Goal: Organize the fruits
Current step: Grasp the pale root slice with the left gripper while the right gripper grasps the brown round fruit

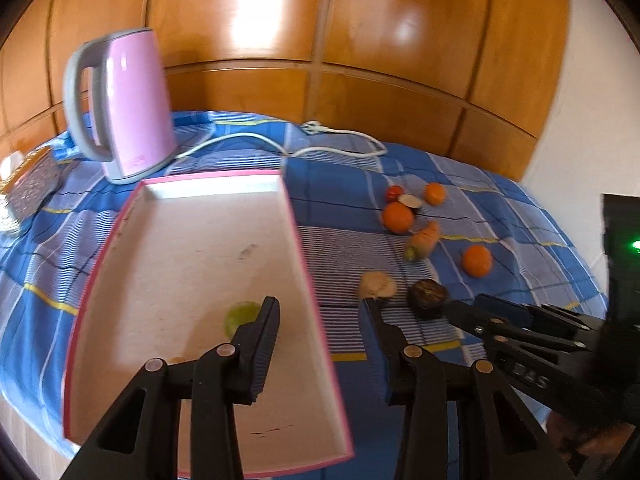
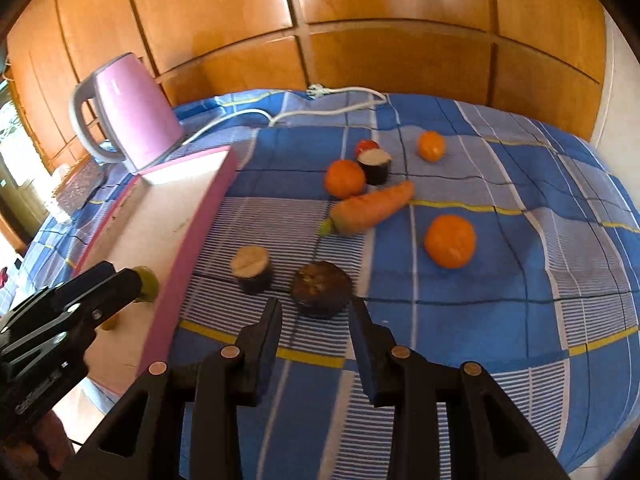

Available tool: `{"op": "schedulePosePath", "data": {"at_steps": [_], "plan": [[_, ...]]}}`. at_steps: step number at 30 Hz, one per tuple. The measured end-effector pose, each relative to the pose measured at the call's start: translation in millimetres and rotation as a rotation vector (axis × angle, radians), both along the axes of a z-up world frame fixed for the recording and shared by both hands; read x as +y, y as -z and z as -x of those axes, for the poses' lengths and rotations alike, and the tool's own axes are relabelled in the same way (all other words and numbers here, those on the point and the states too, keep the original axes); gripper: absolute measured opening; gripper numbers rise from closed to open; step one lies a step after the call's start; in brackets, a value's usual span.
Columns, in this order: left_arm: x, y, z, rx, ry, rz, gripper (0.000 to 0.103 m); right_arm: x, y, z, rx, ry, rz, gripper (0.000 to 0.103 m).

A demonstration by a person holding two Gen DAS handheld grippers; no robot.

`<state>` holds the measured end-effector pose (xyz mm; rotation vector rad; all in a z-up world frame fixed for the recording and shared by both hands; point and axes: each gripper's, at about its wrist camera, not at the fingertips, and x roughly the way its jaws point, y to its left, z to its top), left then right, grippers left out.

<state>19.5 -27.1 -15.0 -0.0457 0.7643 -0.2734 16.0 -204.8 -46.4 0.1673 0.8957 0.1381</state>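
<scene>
A pink-rimmed tray (image 1: 168,264) lies on the blue checked cloth; a green fruit (image 1: 240,314) lies in it. My left gripper (image 1: 320,306) is open and empty above the tray's right rim, its left finger beside the green fruit. My right gripper (image 2: 316,308) is open, its jaws just in front of a dark brown round fruit (image 2: 322,288), not touching it. Three oranges (image 2: 450,240) (image 2: 345,178) (image 2: 431,145), a carrot (image 2: 370,208), a cut dark piece (image 2: 252,268), another cut piece (image 2: 375,164) and a red fruit (image 2: 366,145) lie on the cloth.
A pink kettle (image 1: 128,104) with a white cord (image 1: 340,148) stands behind the tray. A patterned box (image 1: 32,188) lies at the far left. A wooden panel wall (image 1: 320,40) closes the back. The table's front edge (image 1: 24,440) shows at the lower left.
</scene>
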Motion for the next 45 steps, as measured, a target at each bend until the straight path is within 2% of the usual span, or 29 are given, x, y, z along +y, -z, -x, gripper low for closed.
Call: {"op": "schedulePosePath", "data": {"at_steps": [9,13,17,26,34,45], "plan": [[-7.2,4.9,-0.7,0.016,0.033,0.005,0.041,3.1,10.9,-14.9,0.021,-0.036,0.001,0.04],[-8.1,7.4,-1.8,0.027,0.039,0.007,0.041,7.2,14.6,-24.0,0.023,-0.056,0.006,0.048],[-9.0,8.6,-3.0,0.032,0.039,0.005,0.041,10.4,19.0,-32.8,0.016,-0.061,0.035,0.048],[-14.8,11.2,-9.2,0.054,0.054,0.011,0.041,9.0,26.9,-36.2,0.015,-0.078,0.026,0.044],[-25.8,13.7,-20.7,0.076,0.076,0.024,0.041,-16.2,27.5,-30.1,0.043,-0.004,-0.03,0.044],[-54.7,18.7,-41.4,0.093,0.105,-0.009,0.041,-28.6,28.3,-24.2,0.046,0.033,-0.001,0.044]]}}
